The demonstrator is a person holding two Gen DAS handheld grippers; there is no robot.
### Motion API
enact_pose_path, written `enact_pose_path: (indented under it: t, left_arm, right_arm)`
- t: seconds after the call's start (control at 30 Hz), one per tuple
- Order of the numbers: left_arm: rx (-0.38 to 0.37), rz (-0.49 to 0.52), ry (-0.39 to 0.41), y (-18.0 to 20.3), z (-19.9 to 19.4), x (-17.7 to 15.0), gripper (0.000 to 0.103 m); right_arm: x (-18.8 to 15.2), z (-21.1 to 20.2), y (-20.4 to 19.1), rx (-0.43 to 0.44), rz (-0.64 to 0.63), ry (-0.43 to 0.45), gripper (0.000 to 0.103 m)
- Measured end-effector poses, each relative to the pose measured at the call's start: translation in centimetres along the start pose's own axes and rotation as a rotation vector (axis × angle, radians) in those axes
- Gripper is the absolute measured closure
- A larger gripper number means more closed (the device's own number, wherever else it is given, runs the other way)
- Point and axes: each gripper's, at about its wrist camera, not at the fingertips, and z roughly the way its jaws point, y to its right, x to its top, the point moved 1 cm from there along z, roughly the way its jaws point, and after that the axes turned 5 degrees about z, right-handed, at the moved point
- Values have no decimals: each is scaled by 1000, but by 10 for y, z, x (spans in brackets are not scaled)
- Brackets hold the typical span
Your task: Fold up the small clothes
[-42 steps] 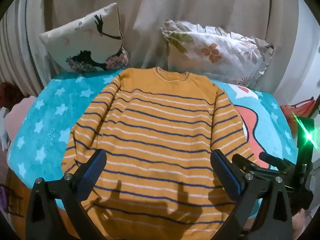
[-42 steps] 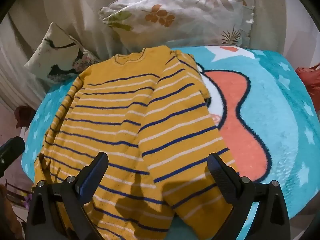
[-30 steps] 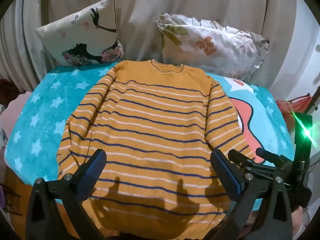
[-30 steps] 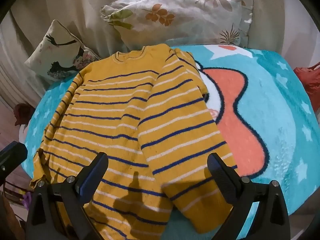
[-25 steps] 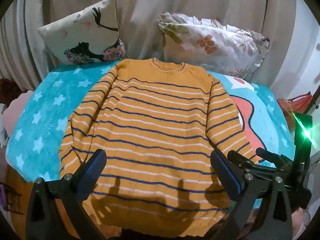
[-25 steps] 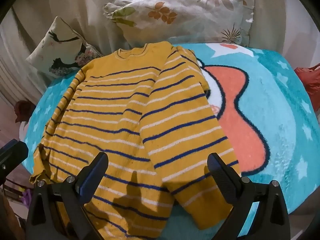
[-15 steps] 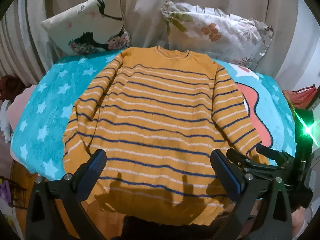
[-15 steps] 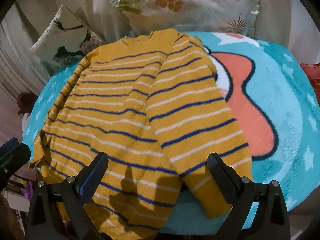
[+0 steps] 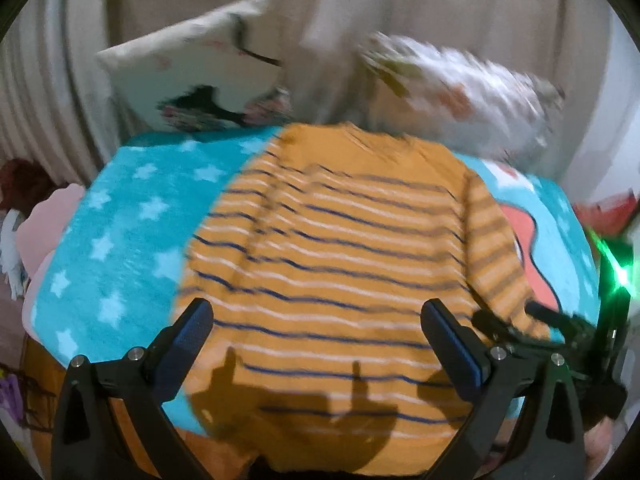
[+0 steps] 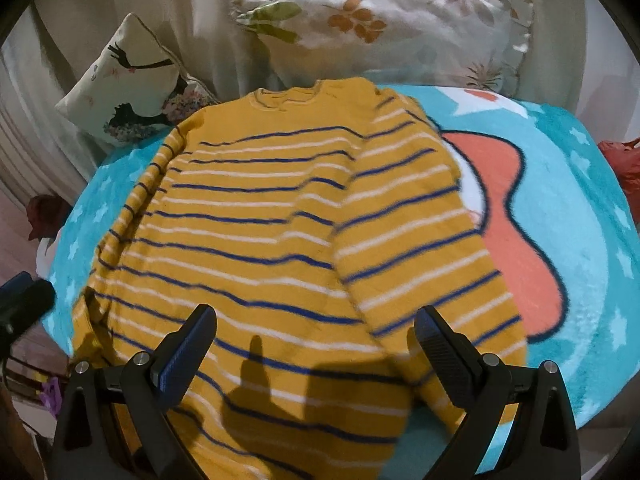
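A yellow sweater (image 9: 332, 264) with blue and white stripes lies flat on a turquoise blanket (image 9: 120, 240), collar toward the pillows and hem toward me. It also shows in the right wrist view (image 10: 280, 240), with its right sleeve (image 10: 424, 264) lying along the body. My left gripper (image 9: 318, 320) is open and empty above the hem. My right gripper (image 10: 316, 328) is open and empty above the lower part of the sweater. The right gripper also shows at the right edge of the left wrist view (image 9: 560, 332).
Two pillows lean against the curtain at the back: one with a bird print (image 10: 132, 88), one floral (image 10: 392, 28). The blanket (image 10: 580, 200) has a salmon shape (image 10: 512, 216) right of the sweater. Red cloth (image 10: 624, 160) lies past the right edge.
Both grippers have shifted over the sweater's lower part; the left view is blurred by motion now. The sweater lies as before. Both grippers stay open.
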Motion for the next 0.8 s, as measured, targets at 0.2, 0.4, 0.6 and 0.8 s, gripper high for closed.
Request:
enact_pose_path:
  t: [0.2,0.4,0.6,0.8]
  left_arm:
    - [128,-118,-33,-117,-16,-4,0]
    - [114,-225,-100,-202,-20,-25,0]
    - [89,-247,-91,-236,-16,-27,0]
    - [132,-308,-110,-278,-28,-56,0]
  right_arm:
    - [8,14,-65,-28,-79,6,2]
    - [30,25,-140,-78,-209,51,2]
    - [46,45,-209,70,-153,-34,4]
    - [3,90,-281,153,-300,-283,12]
